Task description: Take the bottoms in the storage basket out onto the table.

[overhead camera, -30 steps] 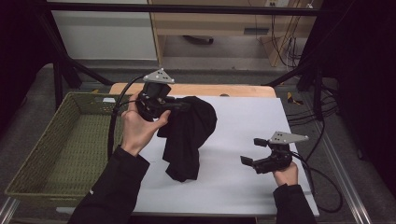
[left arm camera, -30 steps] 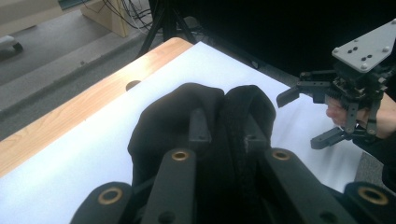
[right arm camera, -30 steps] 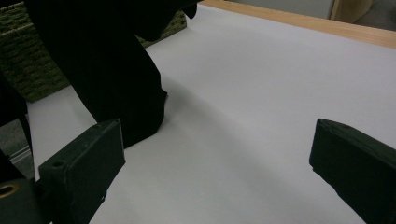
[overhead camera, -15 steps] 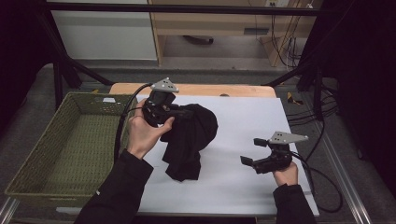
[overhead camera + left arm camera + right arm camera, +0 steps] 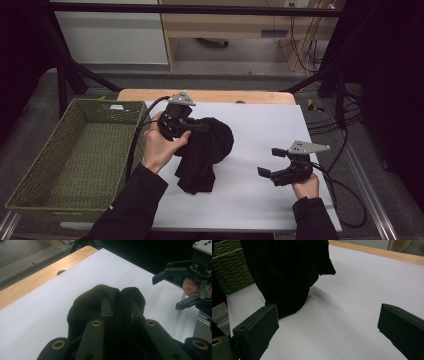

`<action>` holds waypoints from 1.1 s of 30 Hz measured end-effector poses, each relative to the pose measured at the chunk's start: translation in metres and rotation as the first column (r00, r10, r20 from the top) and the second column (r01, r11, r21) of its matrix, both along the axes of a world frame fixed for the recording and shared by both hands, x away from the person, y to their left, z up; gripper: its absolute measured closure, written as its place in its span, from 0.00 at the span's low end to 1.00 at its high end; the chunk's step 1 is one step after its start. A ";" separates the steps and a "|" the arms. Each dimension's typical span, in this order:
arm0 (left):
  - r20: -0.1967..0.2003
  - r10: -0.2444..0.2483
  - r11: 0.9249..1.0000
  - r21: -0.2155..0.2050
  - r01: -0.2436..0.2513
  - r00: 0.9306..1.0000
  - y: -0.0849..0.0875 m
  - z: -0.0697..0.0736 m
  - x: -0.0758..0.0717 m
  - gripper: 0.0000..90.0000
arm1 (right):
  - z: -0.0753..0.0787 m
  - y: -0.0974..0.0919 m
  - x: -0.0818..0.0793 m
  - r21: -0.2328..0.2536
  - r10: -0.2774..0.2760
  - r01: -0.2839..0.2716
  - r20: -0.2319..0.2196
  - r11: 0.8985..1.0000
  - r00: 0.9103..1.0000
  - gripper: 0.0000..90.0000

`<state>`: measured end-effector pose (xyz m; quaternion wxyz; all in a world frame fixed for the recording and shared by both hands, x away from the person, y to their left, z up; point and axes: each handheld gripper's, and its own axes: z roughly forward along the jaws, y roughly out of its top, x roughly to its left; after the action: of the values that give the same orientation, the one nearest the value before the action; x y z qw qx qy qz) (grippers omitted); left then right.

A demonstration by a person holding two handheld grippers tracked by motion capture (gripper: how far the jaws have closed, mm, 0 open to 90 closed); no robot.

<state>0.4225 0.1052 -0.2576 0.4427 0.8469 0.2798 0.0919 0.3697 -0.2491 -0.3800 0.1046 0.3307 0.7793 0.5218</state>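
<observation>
Left gripper (image 5: 200, 127): clenched on the black crumpled cloth garment (image 5: 205, 152); in the left gripper view its two black jaws sit close together with folds of the fabric bunched over and between them (image 5: 120, 307).
Left hand (image 5: 159, 147): wrapped around the gripper body from the near side, sleeve coming in from the near left.
Garment position: left of the middle of the white sheet-covered table (image 5: 260, 135); its upper part is held up at the gripper, while its lower end hangs down and rests on the white surface on the near side.
Garment in the right gripper view: a dark mass at the far left (image 5: 287, 272), its bottom edge touching the table.
Right gripper (image 5: 267, 162): jaws spread wide with nothing between them, pointing left toward the garment; well apart from it.
Right hand (image 5: 305, 186): near the right edge of the table, holding the gripper low over the white surface.
Green woven rectangular basket (image 5: 60, 160): stands left of the table, just beside the person's left forearm.
Wooden table edge (image 5: 225, 95): bare strip along the far side of the white sheet.
</observation>
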 end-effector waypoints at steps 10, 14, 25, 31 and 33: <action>-0.007 -0.006 1.000 0.001 0.006 1.000 -0.006 -0.014 0.003 0.88 | 0.000 0.000 0.000 0.000 -0.001 0.001 -0.002 1.000 1.000 0.04; -0.010 -0.011 1.000 0.010 0.011 1.000 -0.008 -0.020 0.005 0.88 | 0.000 -0.001 0.000 0.000 -0.001 0.001 -0.002 1.000 1.000 0.04; -0.023 -0.002 1.000 0.003 0.002 1.000 -0.012 -0.043 0.008 0.88 | -0.001 -0.001 0.000 0.000 0.000 0.000 -0.002 1.000 1.000 0.04; -0.029 0.000 1.000 -0.006 0.000 1.000 -0.015 -0.055 0.009 0.88 | 0.000 -0.001 0.000 0.001 -0.001 0.001 0.001 1.000 1.000 0.04; -0.036 0.000 1.000 -0.006 0.000 0.999 -0.015 -0.059 0.009 0.88 | 0.000 -0.001 0.000 0.003 -0.002 0.002 0.001 1.000 1.000 0.04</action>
<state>0.4320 0.0898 -0.3165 0.4402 0.8471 0.2879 0.0759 0.3696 -0.2501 -0.3800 0.1049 0.3315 0.7782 0.5230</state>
